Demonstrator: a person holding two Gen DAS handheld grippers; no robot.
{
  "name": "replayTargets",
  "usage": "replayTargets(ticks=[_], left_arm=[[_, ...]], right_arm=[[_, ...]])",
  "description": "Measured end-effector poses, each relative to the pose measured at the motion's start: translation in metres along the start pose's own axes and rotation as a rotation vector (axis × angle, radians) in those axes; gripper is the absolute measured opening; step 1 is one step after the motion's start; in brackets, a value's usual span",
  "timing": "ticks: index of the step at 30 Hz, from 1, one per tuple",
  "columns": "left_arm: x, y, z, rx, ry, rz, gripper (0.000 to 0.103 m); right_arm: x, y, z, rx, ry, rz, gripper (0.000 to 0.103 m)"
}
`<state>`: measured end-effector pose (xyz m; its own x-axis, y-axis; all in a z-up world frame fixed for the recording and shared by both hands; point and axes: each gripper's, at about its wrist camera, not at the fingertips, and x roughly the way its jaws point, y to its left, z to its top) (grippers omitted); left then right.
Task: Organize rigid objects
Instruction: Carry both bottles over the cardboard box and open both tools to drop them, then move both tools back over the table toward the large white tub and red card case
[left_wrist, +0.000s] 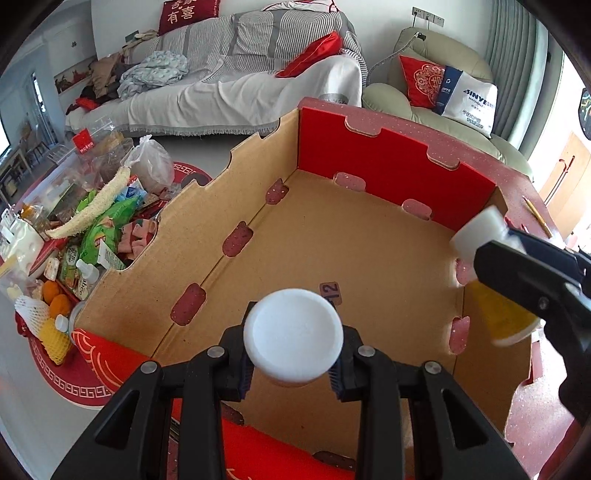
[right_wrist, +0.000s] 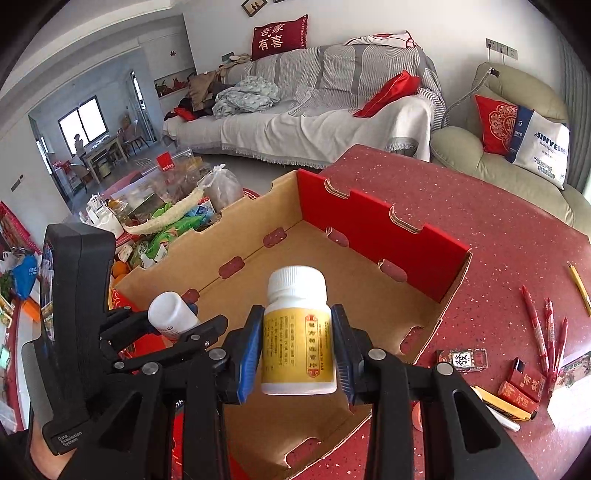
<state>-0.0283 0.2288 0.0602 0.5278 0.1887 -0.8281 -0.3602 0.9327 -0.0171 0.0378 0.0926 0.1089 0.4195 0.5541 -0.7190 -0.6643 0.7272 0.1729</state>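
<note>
Right gripper (right_wrist: 297, 354) pinching yellow-label bottle (right_wrist: 297, 350) | left gripper (left_wrist: 293, 356) pinching white bottle (left_wrist: 293, 339) | both over empty cardboard box (left_wrist: 332, 236) | advice: lower upright to floor, far corner, then release.

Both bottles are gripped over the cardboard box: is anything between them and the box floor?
Nothing visible. The cardboard box is bare inside beneath the white bottle and the yellow-labelled bottle.

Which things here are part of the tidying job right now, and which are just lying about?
In the job:
- white bottle in left gripper
- yellow-label bottle in right gripper
- cardboard box

Lying about:
- red pens
- pencil
- sofa
- armchair
</note>
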Motion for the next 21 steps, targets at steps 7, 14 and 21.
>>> replayTargets(ticks=[7, 14, 21], left_arm=[[-0.003, 0.001, 0.002, -0.005, -0.018, 0.015, 0.063], [-0.017, -0.006, -0.004, 0.007, -0.051, -0.011, 0.072], [-0.044, -0.044, -0.022, 0.071, -0.096, -0.088, 0.072]], right_arm=[[-0.007, -0.008, 0.000, 0.025, -0.024, -0.009, 0.038], [-0.043, -0.024, -0.019, 0.042, -0.100, -0.042, 0.055], [-0.090, -0.082, -0.073, 0.158, -0.108, -0.161, 0.055]])
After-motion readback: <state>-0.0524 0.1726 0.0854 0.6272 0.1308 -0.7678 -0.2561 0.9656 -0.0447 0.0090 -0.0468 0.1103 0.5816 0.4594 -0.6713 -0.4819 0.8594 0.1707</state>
